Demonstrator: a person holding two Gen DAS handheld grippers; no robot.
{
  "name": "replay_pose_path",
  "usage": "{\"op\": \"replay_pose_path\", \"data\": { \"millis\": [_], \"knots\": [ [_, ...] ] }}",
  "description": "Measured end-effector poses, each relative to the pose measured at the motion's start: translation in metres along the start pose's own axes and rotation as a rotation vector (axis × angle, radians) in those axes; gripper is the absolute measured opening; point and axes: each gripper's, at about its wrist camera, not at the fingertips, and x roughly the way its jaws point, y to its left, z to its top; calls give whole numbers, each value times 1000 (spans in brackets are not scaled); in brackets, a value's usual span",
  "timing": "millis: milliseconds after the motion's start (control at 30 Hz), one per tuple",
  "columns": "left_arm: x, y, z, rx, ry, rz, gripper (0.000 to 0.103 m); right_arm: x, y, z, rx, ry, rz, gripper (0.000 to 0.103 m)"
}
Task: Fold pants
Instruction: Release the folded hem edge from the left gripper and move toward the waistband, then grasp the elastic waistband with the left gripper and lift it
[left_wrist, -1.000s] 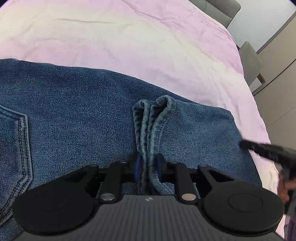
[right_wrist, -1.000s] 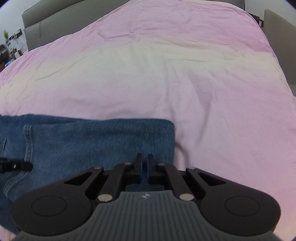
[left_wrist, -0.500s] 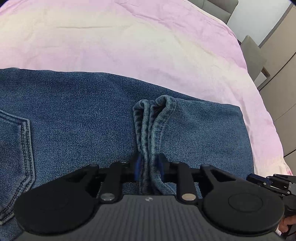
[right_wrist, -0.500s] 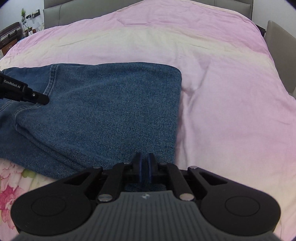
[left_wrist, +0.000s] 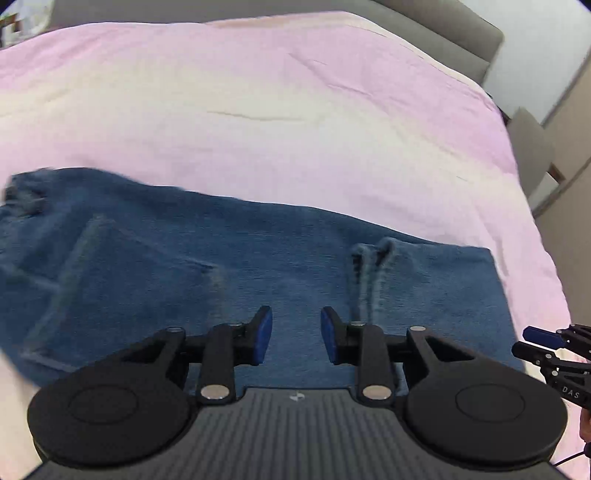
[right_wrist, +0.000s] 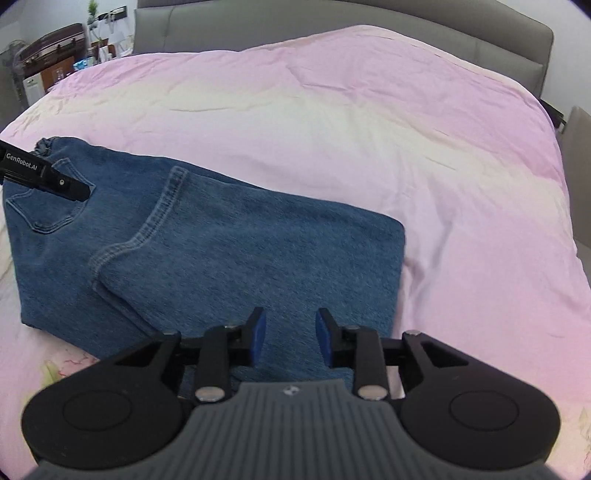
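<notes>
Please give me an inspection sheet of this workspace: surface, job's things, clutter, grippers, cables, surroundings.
Surface: pink bedspread, lightly creased.
Job's things: blue jeans lie folded flat on the bedspread, back pocket facing up.
Clutter: nothing seen on the bedspread.
Grippers: left gripper and right gripper have just been opening; both open, nothing between the jaws, jeans released.
Cables: thin dark wire at the lower right edge of the left view.
Surroundings: grey headboard; crowded shelf beside the bed.

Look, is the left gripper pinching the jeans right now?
No, the left gripper has its blue pads apart with nothing between them, and the jeans lie flat on the bed.
</notes>
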Motion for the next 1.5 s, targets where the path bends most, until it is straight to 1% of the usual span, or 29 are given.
{"op": "replay_pose_path", "data": {
  "millis": [100, 167, 333, 433, 467, 500, 600, 667, 733, 800, 867, 933, 967, 1033, 1133, 1167, 1233, 1300, 1367, 1433, 1500],
  "knots": [
    [-23, 34, -4, -86, -26, 49, 41, 5, 27, 14, -57, -3, 40, 29],
    [-34, 56, -6, -129, -46, 80, 50, 11, 46, 22, -102, 6, 66, 29],
    [-55, 108, -10, -234, -56, 164, 59, 29, 85, 39, -258, 36, 116, 28],
    [-64, 135, -17, -295, -71, 185, 72, 43, 104, 49, -350, 67, 114, 28],
    [-66, 144, -20, -321, -83, 189, 75, 47, 109, 51, -382, 76, 109, 28],
    [-67, 152, -22, -347, -93, 192, 75, 52, 112, 55, -415, 86, 107, 28],
    [-66, 184, -28, -470, -127, 190, 78, 66, 120, 64, -476, 115, 105, 28],
    [-59, 200, -33, -547, -136, 156, 80, 75, 125, 69, -505, 134, 109, 28],
    [-49, 210, -37, -585, -129, 123, 81, 84, 131, 71, -532, 166, 122, 28],
    [-40, 216, -41, -616, -125, 129, 82, 95, 137, 71, -558, 199, 133, 28],
    [-31, 222, -46, -651, -135, 104, 87, 105, 143, 69, -588, 227, 133, 28],
    [-23, 225, -48, -666, -143, 90, 89, 113, 147, 69, -599, 244, 139, 27],
    [-20, 225, -49, -661, -147, 87, 90, 116, 147, 69, -591, 257, 148, 24],
    [-12, 223, -47, -641, -152, 87, 90, 121, 147, 71, -572, 284, 175, 19],
    [-4, 218, -45, -600, -160, 96, 90, 128, 148, 75, -569, 322, 183, 18],
    [-2, 217, -44, -588, -162, 95, 86, 130, 150, 77, -569, 335, 183, 18],
    [0, 215, -42, -586, -163, 102, 85, 134, 154, 79, -574, 356, 177, 19],
    [-1, 214, -41, -575, -168, 106, 82, 138, 159, 80, -583, 368, 167, 19],
    [-6, 211, -42, -555, -186, 120, 70, 139, 163, 81, -589, 373, 157, 18],
    [-15, 207, -43, -544, -209, 125, 62, 140, 166, 81, -589, 374, 149, 18],
    [-26, 199, -42, -510, -239, 134, 59, 140, 167, 80, -586, 373, 143, 18]
  ]
}}
